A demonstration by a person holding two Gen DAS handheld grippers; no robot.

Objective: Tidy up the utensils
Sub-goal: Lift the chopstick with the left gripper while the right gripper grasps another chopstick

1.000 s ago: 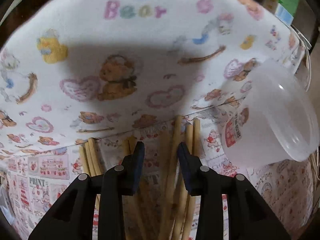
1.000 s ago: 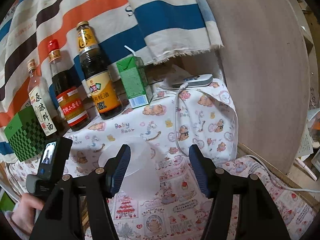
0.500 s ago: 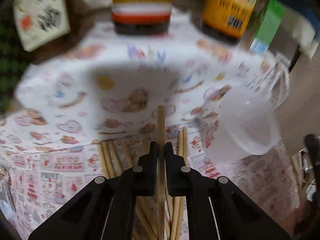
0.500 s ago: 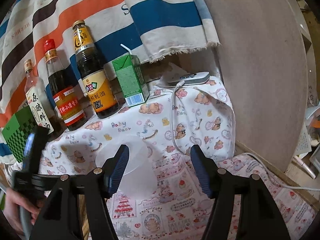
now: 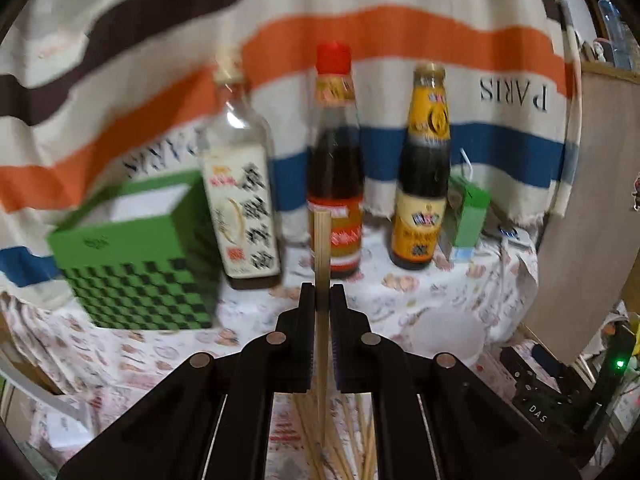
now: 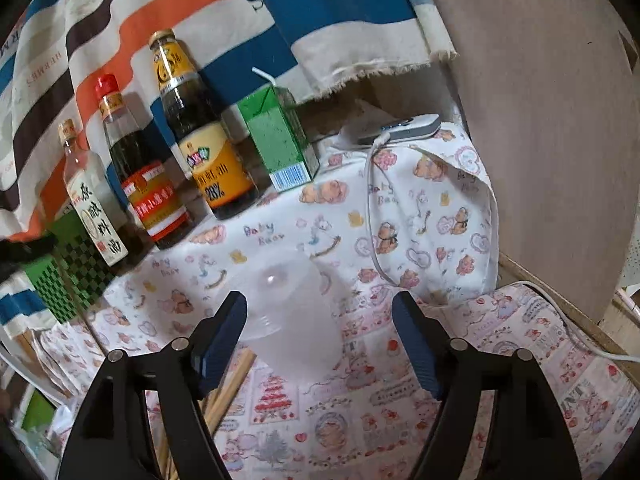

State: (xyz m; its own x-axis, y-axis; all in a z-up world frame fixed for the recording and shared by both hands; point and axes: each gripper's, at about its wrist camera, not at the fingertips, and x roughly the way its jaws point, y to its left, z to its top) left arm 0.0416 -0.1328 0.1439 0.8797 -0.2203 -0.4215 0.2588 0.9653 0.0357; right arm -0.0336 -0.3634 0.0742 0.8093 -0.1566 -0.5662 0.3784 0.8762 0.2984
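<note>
One chopstick (image 5: 322,240) is clamped between the jaws of the left hand-held gripper (image 5: 322,292), raised above the pile of chopsticks (image 5: 340,432) on the table (image 6: 360,420). It should be kept upright and lowered slowly into the translucent cup (image 6: 292,312). The right hand-held gripper (image 6: 320,336) has just been opening and stands released around the cup, not touching. The cup's mouth is hard to make out.
</note>
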